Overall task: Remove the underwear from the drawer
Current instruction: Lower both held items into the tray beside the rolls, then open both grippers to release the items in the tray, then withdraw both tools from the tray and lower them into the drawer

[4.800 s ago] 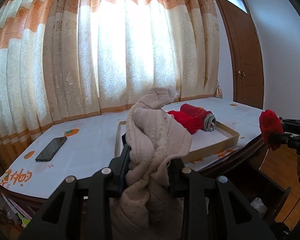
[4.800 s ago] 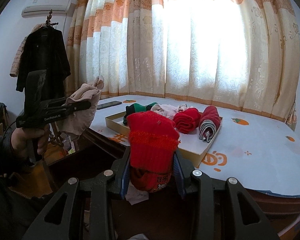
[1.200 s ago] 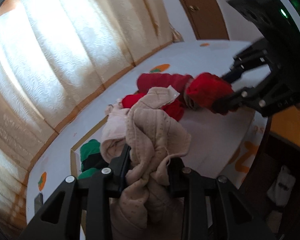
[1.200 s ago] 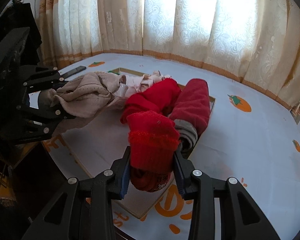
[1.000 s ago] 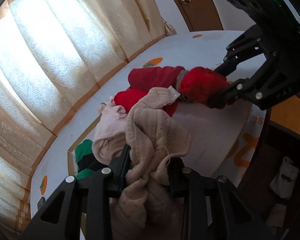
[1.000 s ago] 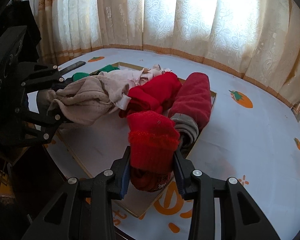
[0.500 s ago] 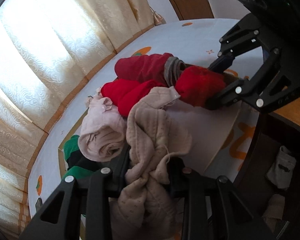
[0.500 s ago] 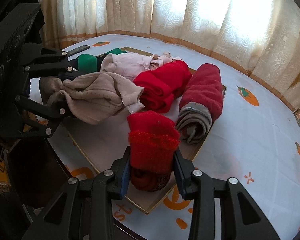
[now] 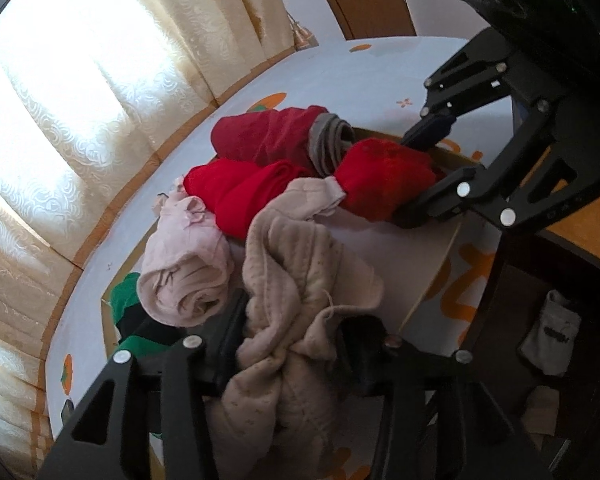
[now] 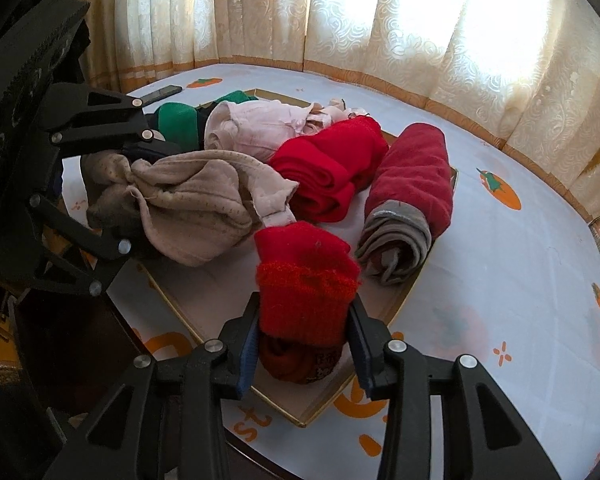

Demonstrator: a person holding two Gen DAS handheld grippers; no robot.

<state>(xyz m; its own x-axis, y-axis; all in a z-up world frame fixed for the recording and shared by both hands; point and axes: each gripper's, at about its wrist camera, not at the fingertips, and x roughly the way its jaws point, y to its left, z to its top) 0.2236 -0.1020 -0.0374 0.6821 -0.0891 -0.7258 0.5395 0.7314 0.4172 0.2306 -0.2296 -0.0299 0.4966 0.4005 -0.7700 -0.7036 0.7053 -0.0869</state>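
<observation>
The left tongs (image 9: 292, 332) have a crumpled beige garment (image 9: 296, 280) between their fingers, and their jaws are opening; a gap shows beside the right finger, so the cloth is no longer pinched. The garment sags onto the floor of a shallow cardboard tray (image 10: 204, 292), its loose end lying toward the middle of the tray. Seen from the right wrist, the same tongs (image 10: 140, 184) come in from the left edge with the beige bundle (image 10: 188, 204) lying in the tray in front of them.

The right tongs (image 10: 302, 344) are clenched on a bright red knitted roll (image 10: 306, 280), their blue pads pressed against both of its sides. The roll hangs low over the near corner of the tray; whether it touches the tray floor cannot be told.

Further out in the tray lie a folded red piece (image 10: 332, 168), a dark red roll with a grey waistband (image 10: 412, 200) along the far right side, a pale pink roll (image 10: 256, 132) and a green and black piece (image 10: 180, 120) at the left. The tray sits on a counter (image 10: 520, 272) covered with a white cloth printed with orange fruit. A phone (image 10: 162, 93) lies near the curtain (image 10: 340, 12). Below the counter edge, the left wrist view shows a dark open drawer (image 9: 540, 320) with a pale grey item (image 9: 552, 336) inside.
</observation>
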